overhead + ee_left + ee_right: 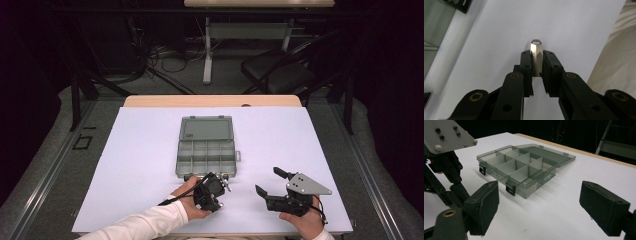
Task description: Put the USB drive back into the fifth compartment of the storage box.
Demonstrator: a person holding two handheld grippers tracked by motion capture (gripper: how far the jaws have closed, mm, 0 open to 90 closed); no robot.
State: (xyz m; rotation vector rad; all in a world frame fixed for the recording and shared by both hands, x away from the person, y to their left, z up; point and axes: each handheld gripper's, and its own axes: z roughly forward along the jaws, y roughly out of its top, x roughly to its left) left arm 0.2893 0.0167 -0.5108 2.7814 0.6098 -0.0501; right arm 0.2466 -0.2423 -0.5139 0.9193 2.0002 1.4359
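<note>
My left gripper (536,56) is shut on a small silver metal flash drive (536,53), which stands upright between the pads with its looped end poking past them. In the high view this left gripper (219,186) hovers over the white table just in front of a clear grey compartment box (206,150). The box lies open, its lid (206,128) flat behind it and its compartments (516,166) bare. My right gripper (268,181) rests to the right, jaws wide open with nothing between the pads (482,206).
A white sheet (140,165) covers the table, whose wooden edge (210,100) shows at the back. Beyond it stand a dark chair (280,70) and a desk frame with cables on the floor. The left gripper's grey plate (446,135) shows beside the box.
</note>
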